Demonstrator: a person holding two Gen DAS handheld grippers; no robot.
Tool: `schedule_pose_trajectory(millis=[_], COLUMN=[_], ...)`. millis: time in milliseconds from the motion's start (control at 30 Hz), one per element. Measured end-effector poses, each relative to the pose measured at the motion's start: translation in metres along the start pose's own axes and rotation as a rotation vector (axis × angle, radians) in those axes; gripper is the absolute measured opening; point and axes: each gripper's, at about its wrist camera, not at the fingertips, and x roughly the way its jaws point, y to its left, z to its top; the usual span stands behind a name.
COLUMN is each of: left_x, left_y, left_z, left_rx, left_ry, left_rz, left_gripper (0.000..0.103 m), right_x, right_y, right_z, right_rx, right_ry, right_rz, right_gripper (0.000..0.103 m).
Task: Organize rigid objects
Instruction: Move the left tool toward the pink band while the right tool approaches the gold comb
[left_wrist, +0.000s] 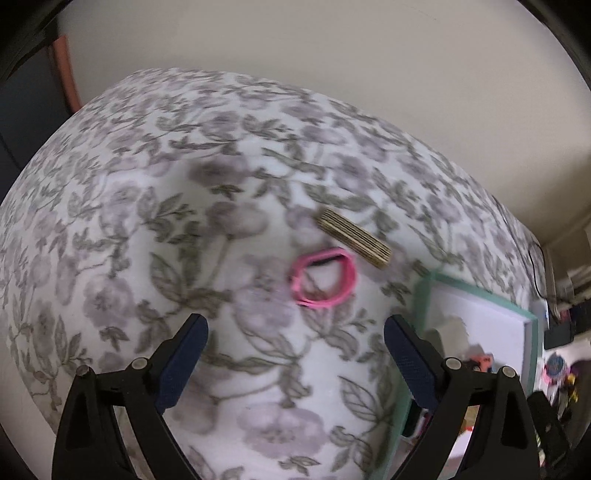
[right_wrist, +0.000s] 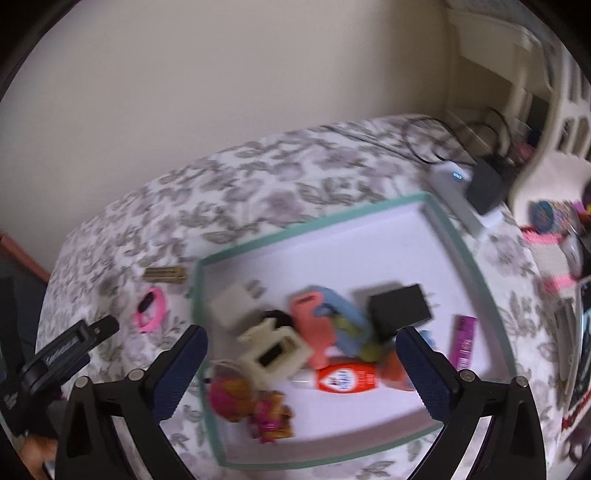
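Observation:
A pink band (left_wrist: 323, 278) and a ribbed tan block (left_wrist: 354, 238) lie on the floral cloth, ahead of my open, empty left gripper (left_wrist: 295, 330). Both also show in the right wrist view, the band (right_wrist: 150, 310) and the block (right_wrist: 164, 274) left of a teal-rimmed white tray (right_wrist: 461, 236). The tray holds a white charger (right_wrist: 234, 301), a black box (right_wrist: 400, 308), a coral and blue case (right_wrist: 325, 325), a cream holder (right_wrist: 273, 350), a red-labelled tube (right_wrist: 341, 378), a purple stick (right_wrist: 463, 341) and a doll (right_wrist: 255, 406). My right gripper (right_wrist: 301, 338) is open and empty above the tray.
The tray's corner shows at the right of the left wrist view (left_wrist: 421, 295). A white power strip with a black adapter (right_wrist: 485, 184) and cables lie behind the tray. A white chair (right_wrist: 554, 122) and colourful clutter stand at the right. The left gripper's body (right_wrist: 62, 350) shows at the left.

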Motion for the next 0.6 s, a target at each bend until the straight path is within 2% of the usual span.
schedule_pose_trajectory(millis=[300, 400, 600], left_x=[-0.004, -0.002, 0.011], left_y=[0.046, 0.056, 0.058], left_z=[0.015, 0.018, 0.027], left_rx=[-0.118, -0.159, -0.156], left_ry=[-0.032, -0.031, -0.003], left_rz=[0.022, 0.006, -0.014], left_gripper=[0.096, 0.096, 0.096], right_x=[0.006, 0.008, 0.021], right_y=[0.053, 0.069, 0.091], right_z=[-0.012, -0.016, -0.011], right_rx=[-0.123, -0.160, -0.189], right_ry=[0.000, -0.004, 0.007], right_rz=[0.054, 0.051, 0.077], right_gripper=[0.103, 0.103, 0.103])
